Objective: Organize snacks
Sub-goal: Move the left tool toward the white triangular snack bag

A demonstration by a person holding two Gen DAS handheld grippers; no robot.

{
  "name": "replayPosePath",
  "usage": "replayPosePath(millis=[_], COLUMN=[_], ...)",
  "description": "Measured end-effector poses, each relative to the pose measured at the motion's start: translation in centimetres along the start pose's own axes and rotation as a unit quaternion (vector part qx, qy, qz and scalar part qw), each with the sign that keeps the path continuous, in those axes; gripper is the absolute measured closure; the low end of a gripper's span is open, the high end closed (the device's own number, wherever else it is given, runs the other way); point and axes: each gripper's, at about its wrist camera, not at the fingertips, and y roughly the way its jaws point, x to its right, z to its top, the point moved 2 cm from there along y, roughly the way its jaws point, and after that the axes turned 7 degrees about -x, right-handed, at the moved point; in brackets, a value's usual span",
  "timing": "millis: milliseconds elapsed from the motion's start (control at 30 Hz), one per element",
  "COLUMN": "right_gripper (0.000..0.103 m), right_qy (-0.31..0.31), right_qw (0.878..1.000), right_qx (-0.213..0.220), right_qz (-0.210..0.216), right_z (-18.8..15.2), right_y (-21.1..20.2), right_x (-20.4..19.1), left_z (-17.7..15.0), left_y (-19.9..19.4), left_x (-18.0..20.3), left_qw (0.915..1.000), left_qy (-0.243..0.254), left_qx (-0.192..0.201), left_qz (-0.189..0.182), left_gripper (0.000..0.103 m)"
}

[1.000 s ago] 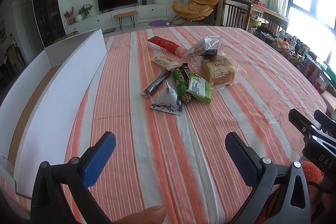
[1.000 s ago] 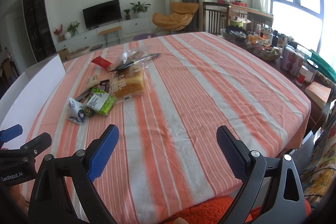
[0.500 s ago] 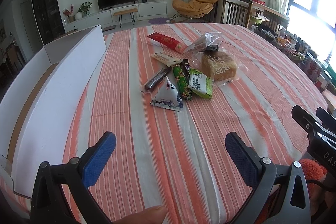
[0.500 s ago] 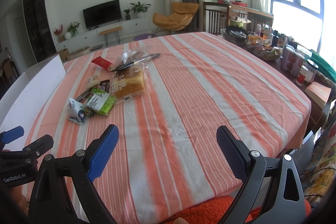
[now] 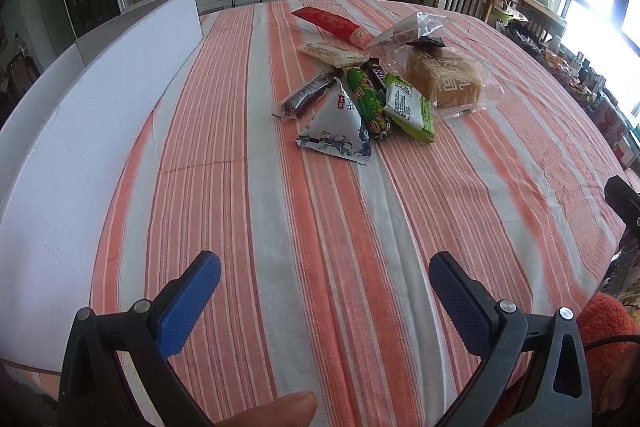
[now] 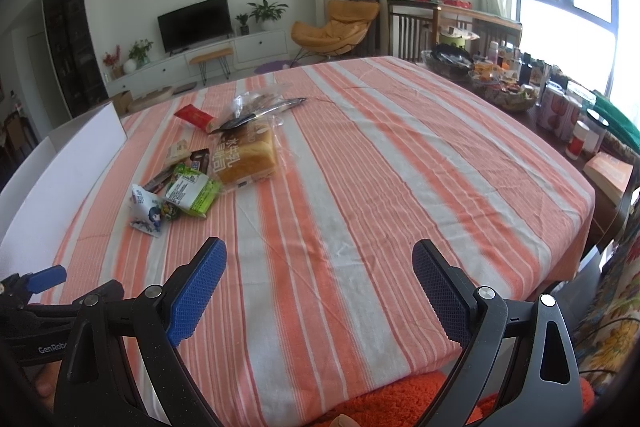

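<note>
Both the left tool [image 5: 325,281] and right tool [image 6: 319,267] hover spread and empty over the striped table [image 5: 500,195]. The snack pile [image 5: 372,83] lies at the far middle. Only the left view shows the white box wall [image 5: 92,131] fully; the right view shows cluttered side furniture [image 6: 504,83].

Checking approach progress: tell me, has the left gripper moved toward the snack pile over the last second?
Yes. The left gripper has moved forward: the white triangular pouch and the white box loom nearer and larger.
</note>
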Motion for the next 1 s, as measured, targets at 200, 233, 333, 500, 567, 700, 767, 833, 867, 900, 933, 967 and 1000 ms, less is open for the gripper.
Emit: replayPosePath(millis=[200, 233, 333, 500, 567, 700, 767, 833, 867, 900, 933, 967, 1000], right_gripper=[0.007, 0.007, 0.007, 0.007, 0.007, 0.007, 0.007, 0.007, 0.007, 0.007, 0.007, 0.007, 0.007], right_qy=[0.0, 0.0, 0.001, 0.001, 0.001, 0.001, 0.001, 0.001, 0.001, 0.001, 0.001, 0.001, 0.001], right_qw=[1.0, 1.0, 1.0, 1.0, 1.0, 1.0, 1.0, 1.0, 1.0, 1.0, 1.0, 1.0, 1.0], right_qx=[-0.001, -0.001, -0.001, -0.002, -0.002, -0.001, -0.001, -0.001, -0.001, -0.001, -0.001, -0.001, -0.001], right_qz=[0.001, 0.001, 0.001, 0.002, 0.003, 0.003, 0.002, 0.002, 0.002, 0.002, 0.002, 0.002, 0.002], right_z=[-0.1, -0.1, -0.1, -0.2, -0.2, -0.2, -0.2, -0.2, -0.2, -0.2, -0.2, -0.2, -0.2], right_y=[0.0, 0.1, 0.1, 0.1, 0.2, 0.2, 0.2, 0.2, 0.2, 0.2, 0.2, 0.2, 0.2], right_x=[0.1, 0.1, 0.1, 0.3, 0.2, 0.2, 0.3, 0.3, 0.2, 0.2, 0.3, 0.3, 0.3], left_z=[-0.6, -0.7, -0.8, -0.8, -0.7, -0.6, -0.6, -0.5, -0.5, -0.5, -0.5, -0.4, -0.4], left_y=[2.3, 2.6, 2.8, 2.7, 2.8, 2.8, 2.8, 2.8, 2.8, 2.8, 2.8, 2.8, 2.8], left_x=[-0.8, -0.9, -0.9, -1.2, -1.1, -1.1, -1.2, -1.2, -1.2, -1.2, -1.2, -1.2, -1.3], left_qw=[0.9993, 0.9991, 0.9992, 0.9992, 0.9993, 0.9993, 0.9992, 0.9991, 0.999, 0.9989, 0.9989, 0.9988, 0.9988], left_qy=[-0.006, -0.006, -0.004, -0.006, -0.006, -0.005, -0.005, -0.006, -0.007, -0.007, -0.007, -0.008, -0.008], left_qx=[-0.032, -0.037, -0.031, -0.032, -0.032, -0.031, -0.033, -0.037, -0.038, -0.04, -0.041, -0.043, -0.043], left_qz=[0.015, 0.019, 0.023, 0.022, 0.022, 0.022, 0.021, 0.021, 0.022, 0.022, 0.022, 0.022, 0.022], left_gripper=[0.0, 0.0, 0.0, 0.0, 0.0, 0.0, 0.0, 0.0, 0.0, 0.0, 0.0, 0.0, 0.0])
